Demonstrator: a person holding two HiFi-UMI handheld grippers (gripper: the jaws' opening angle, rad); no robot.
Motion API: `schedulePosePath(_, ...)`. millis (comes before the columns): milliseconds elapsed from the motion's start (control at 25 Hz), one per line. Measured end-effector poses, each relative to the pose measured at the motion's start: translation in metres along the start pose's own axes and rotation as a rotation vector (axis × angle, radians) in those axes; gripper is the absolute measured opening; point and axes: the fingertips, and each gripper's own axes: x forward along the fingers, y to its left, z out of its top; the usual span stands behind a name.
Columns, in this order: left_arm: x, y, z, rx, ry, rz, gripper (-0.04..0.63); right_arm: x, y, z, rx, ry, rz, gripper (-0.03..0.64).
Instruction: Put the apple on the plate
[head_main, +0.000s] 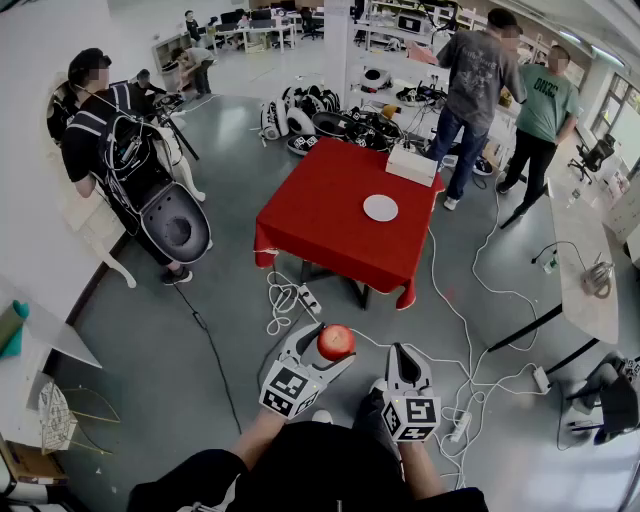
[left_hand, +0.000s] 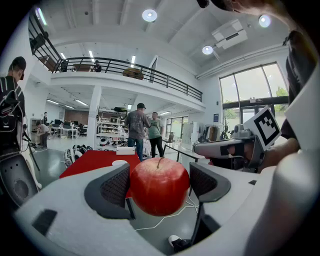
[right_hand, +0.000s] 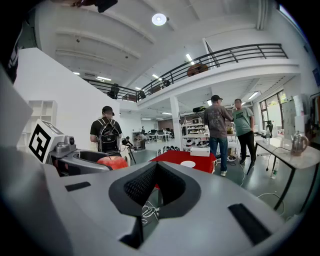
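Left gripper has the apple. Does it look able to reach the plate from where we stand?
Probably not yet. The left gripper is shut on the apple, but the plate sits on the red table well ahead across the floor. Only loose cables lie between, so stepping closer should work.

Red and white before you
Your apple (head_main: 336, 341) is red, the counter (head_main: 320, 215) cloth red too, the plate (head_main: 380, 208) white, the floor (head_main: 150, 340) grey.

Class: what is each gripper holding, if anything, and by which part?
The left gripper holds the apple by its two sides, stem up. The right gripper is shut and empty.
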Motion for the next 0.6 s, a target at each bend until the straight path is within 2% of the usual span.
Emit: schedulePosePath(600,0.0012,0.0036,-0.0084,-0.015,-0.002,0.000,0.379,0.0033,0.0001,-0.0073,0.002,0.004,-0.005,0.011)
